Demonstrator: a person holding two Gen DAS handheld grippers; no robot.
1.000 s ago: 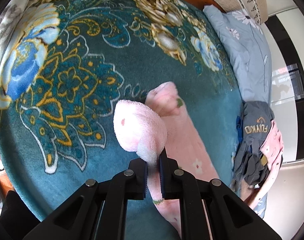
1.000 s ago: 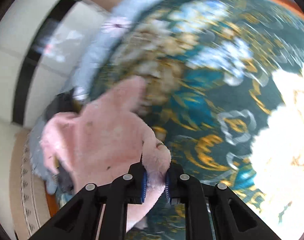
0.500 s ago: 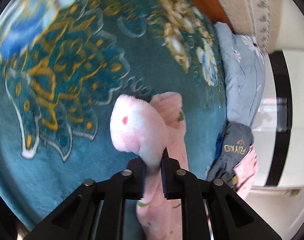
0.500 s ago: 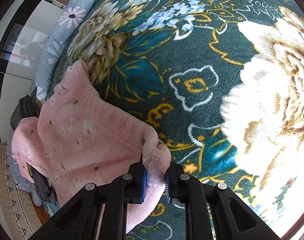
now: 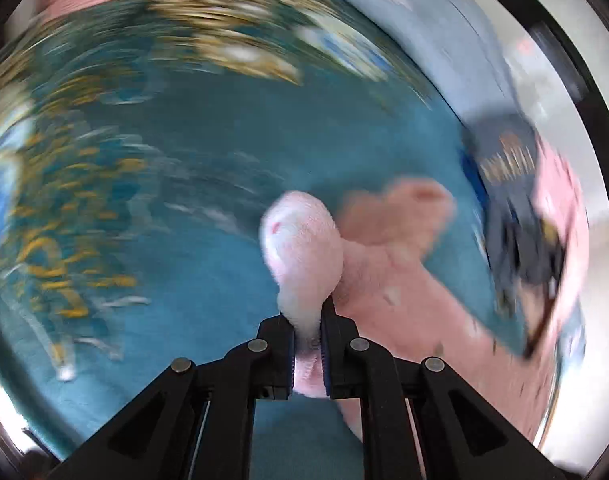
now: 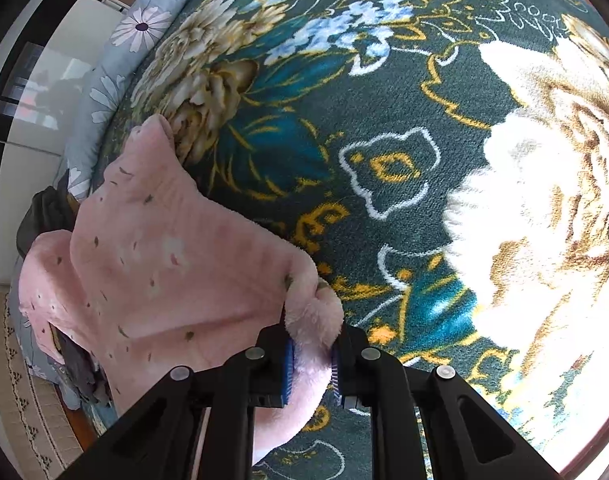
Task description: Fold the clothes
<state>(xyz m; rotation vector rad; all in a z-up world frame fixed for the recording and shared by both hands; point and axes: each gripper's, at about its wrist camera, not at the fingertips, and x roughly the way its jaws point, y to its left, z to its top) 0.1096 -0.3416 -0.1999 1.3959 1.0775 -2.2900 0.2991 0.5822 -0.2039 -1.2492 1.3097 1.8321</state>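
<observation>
In the left wrist view I am holding the left hand-held gripper (image 5: 307, 344) clamped narrow on a fluffy edge of the pink fleece garment (image 5: 400, 280), whose free end is trailing off to the right over the teal floral blanket (image 5: 208, 240) on the bed, toward the pile of dark and pink clothes (image 5: 520, 216) at the bed's edge beside the pale blue quilt (image 5: 416, 40). To do this step well I am judging that both corners should travel level and together, with the fabric kept taut between them, so the garment lands flat instead of bunching. Compared with half a second ago this view is now heavily smeared, so I am swinging this hand fast; the clothes pile is sitting higher and nearer the garment's tip. In the right wrist view the right hand-held gripper (image 6: 311, 364) is pinching another plush corner of the same garment (image 6: 164, 264), which is draping leftward across the blanket (image 6: 384, 92) with its far tip touching the gold flower pattern and its lower end reaching the heap by the quilt (image 6: 116, 60). This view is sharp and nearly matching the earlier frame; the garment is spreading only slightly.
</observation>
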